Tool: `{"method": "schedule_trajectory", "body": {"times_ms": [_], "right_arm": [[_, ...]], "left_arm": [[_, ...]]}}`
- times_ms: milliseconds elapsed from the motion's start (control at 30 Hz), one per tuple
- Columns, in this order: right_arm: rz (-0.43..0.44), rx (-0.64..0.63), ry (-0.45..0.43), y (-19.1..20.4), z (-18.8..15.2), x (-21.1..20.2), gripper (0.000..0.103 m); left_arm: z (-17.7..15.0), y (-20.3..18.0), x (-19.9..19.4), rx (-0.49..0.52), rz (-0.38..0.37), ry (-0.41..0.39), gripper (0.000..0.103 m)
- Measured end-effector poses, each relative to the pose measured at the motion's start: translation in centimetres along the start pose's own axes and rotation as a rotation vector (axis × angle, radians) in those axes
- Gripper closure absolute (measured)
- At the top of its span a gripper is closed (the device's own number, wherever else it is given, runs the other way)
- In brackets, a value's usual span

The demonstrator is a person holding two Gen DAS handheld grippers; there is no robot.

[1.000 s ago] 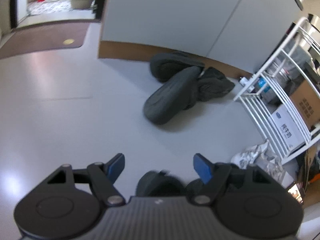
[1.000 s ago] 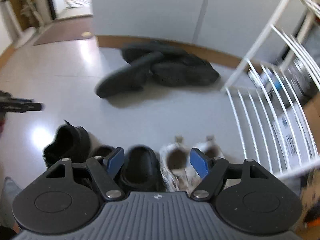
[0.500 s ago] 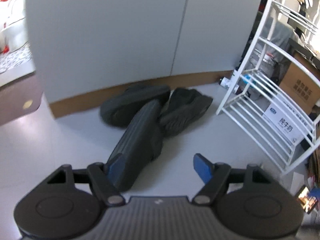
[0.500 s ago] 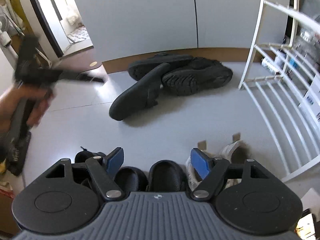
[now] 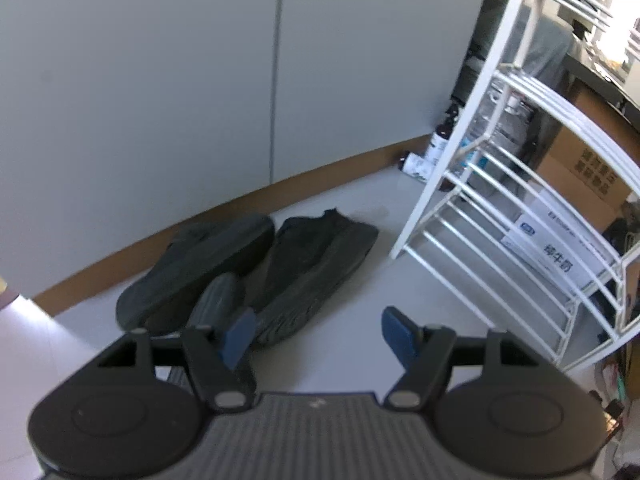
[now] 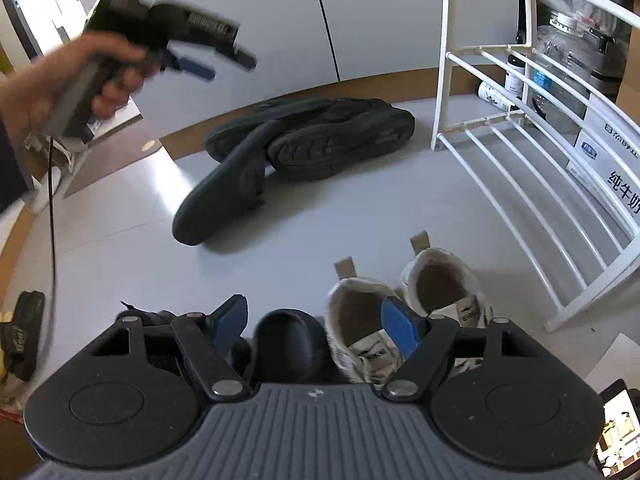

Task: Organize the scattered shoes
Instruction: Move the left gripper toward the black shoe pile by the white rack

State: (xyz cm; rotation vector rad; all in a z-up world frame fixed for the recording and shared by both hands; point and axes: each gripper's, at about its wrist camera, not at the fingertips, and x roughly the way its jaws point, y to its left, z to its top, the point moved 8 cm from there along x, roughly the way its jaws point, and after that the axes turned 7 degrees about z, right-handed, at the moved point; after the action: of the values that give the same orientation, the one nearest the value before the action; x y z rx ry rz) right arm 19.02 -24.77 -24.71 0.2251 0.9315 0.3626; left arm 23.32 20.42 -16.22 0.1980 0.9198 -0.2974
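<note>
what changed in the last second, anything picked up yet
Nothing is picked up. The left gripper rose and swung from the near shoes toward the dark shoe pile, jaws narrowing slightly, empty. The right gripper dipped over the white sneakers, open. No shoe moved.

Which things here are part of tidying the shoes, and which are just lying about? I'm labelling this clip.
Part of the job:
- heap of dark grey shoes by the wall
- pair of cream sneakers
- black rubber clog
- white wire shoe rack

Just lying about:
- clear plastic water jug
- white printed carton
- small bottles by the skirting
</note>
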Motion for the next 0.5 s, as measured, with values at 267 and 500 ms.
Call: {"method": "schedule_trajectory", "body": {"times_ms": [267, 500], "right_arm": [[0.01, 0.028, -0.05, -1.0, -0.3, 0.0, 0.018], [-0.011, 0.082, -0.105, -2.8, 0.3, -0.7, 0.018]], "left_arm": [[3.2, 1.1, -2.9, 0.098, 0.04, 0.039, 0.03], [6.1, 2.7, -5.7, 0.127, 0.053, 0.075, 0.03]]}}
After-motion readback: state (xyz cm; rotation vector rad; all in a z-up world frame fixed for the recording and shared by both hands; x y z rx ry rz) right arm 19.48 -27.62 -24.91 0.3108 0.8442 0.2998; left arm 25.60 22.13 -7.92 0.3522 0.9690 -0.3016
